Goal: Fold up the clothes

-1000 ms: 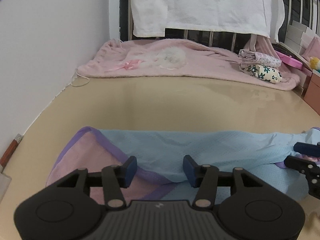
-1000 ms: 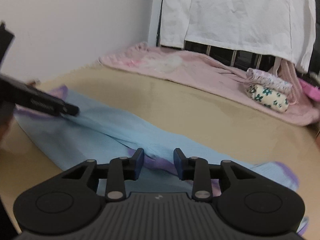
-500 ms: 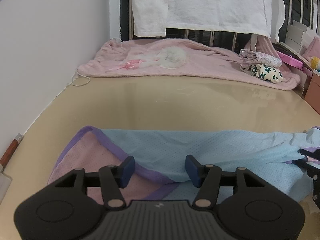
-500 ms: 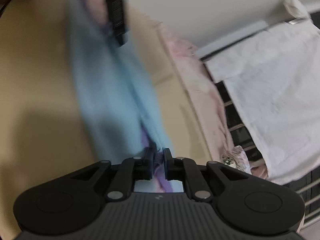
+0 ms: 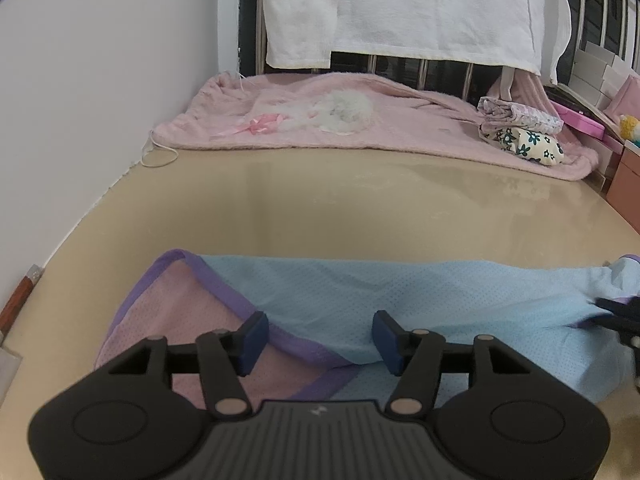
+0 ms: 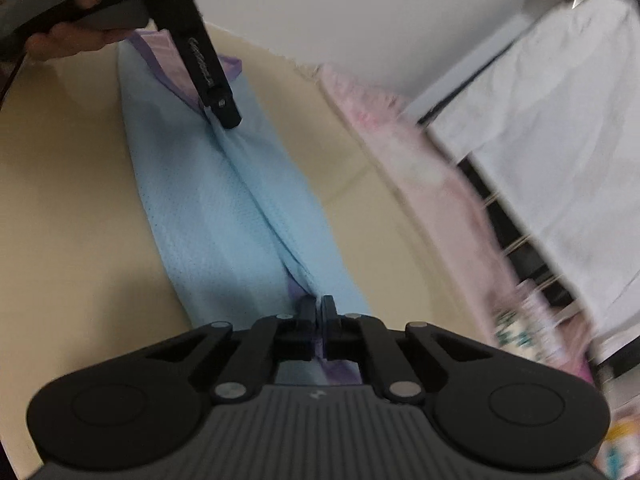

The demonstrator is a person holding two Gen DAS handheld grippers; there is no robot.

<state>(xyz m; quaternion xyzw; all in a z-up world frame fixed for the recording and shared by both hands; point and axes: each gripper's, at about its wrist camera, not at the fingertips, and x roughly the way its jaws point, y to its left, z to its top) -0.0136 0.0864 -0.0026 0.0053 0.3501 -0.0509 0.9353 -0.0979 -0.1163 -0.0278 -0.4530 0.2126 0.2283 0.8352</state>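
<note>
right claw (image 6: pixel 319 307) pinching blue garment (image 6: pixel 224 200) | left claw (image 5: pixel 316 336) spread above it

A home bedroom: pink blanket (image 5: pixel 400 128), folded laundry (image 5: pixel 520 136), hanging white towel (image 5: pixel 400 8).

A light blue mesh garment (image 5: pixel 400 296) with purple trim lies stretched across the lower half of the left wrist frame, its left end turned back to show a pink inner side. In the right wrist frame it runs from upper left to bottom centre, creased lengthwise.
</note>
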